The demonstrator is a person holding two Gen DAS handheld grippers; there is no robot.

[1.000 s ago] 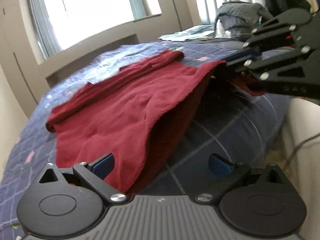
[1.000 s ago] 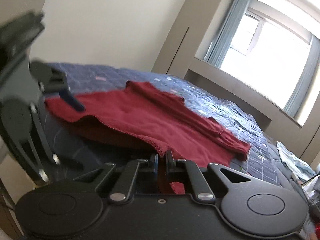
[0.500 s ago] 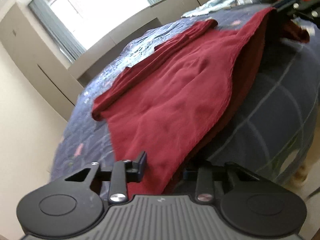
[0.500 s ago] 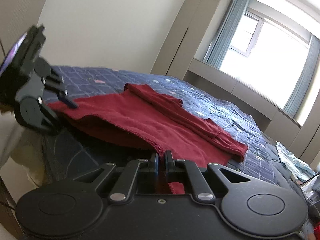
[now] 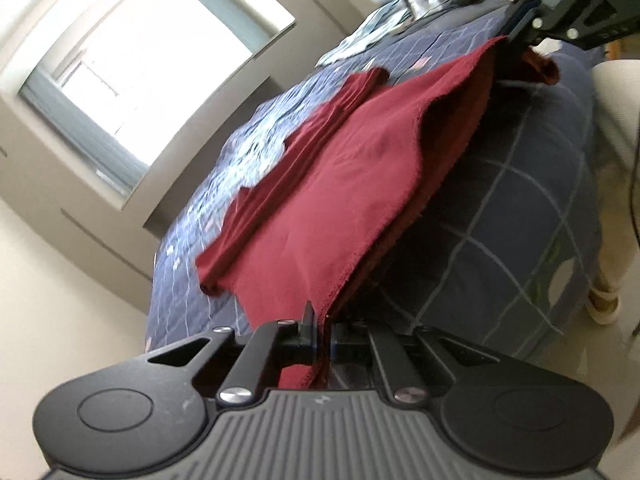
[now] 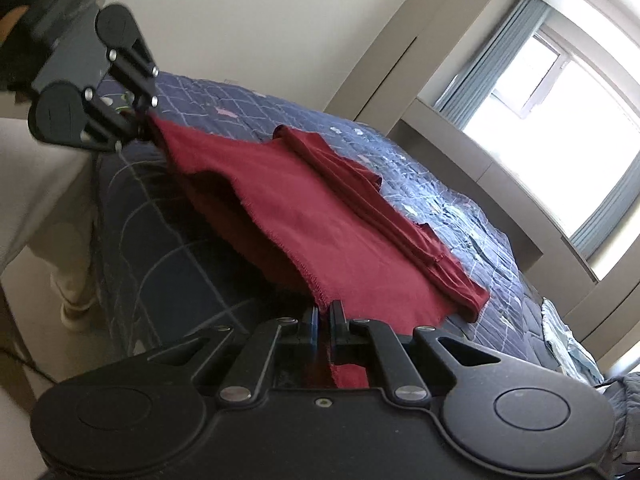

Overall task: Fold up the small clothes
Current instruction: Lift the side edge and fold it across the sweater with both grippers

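Note:
A dark red garment (image 5: 328,200) lies spread on the blue quilted bed (image 5: 520,208), its near hem at the bed's edge; it also shows in the right wrist view (image 6: 320,232). My left gripper (image 5: 322,328) is shut on one corner of that hem. My right gripper (image 6: 323,322) is shut on the other corner. Each gripper shows in the other's view, the right one (image 5: 520,32) at the top right, the left one (image 6: 136,120) at the upper left. The hem hangs stretched between them, lifted a little off the quilt.
A bright window (image 5: 152,60) with grey-blue curtains (image 6: 492,56) is beyond the bed. Pale clothes (image 5: 364,36) and grey items lie at the bed's far end. A person's light trouser leg and slipper (image 5: 608,288) stand beside the bed edge.
My left gripper has closed on the hem corner; it was open a second ago. Both grippers have tilted and lifted the hem. The right gripper stayed shut.

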